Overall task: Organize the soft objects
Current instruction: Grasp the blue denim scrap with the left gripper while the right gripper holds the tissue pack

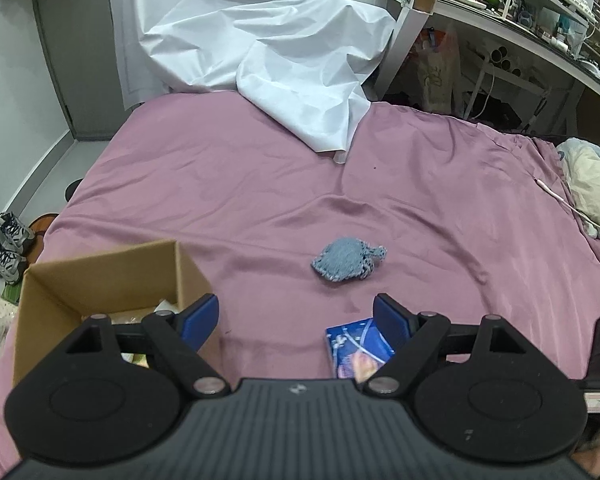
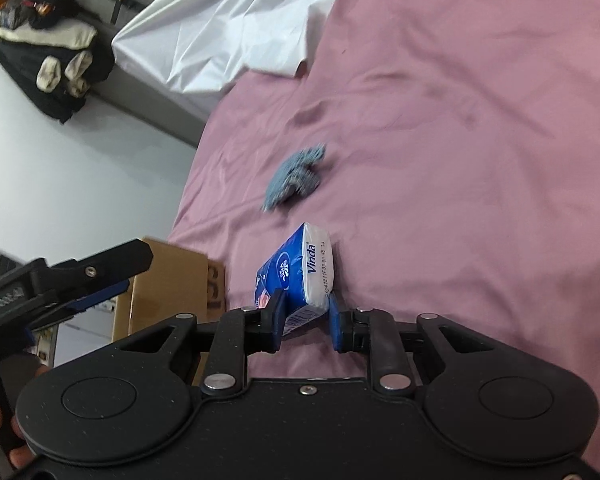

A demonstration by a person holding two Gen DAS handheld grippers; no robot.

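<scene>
A blue and white tissue pack is pinched between the blue pads of my right gripper, which is shut on it just above the pink bedsheet. The same pack shows low in the left wrist view, under my left gripper's right finger. My left gripper is open with nothing between its fingers; it also shows from the side at the left of the right wrist view. A blue-grey knitted cloth lies on the sheet ahead of both grippers. An open cardboard box sits at the left.
A crumpled white sheet covers the far end of the bed. A cream pillow and white cable lie at the right edge. Shoes sit on the floor left of the bed. A cluttered desk stands beyond.
</scene>
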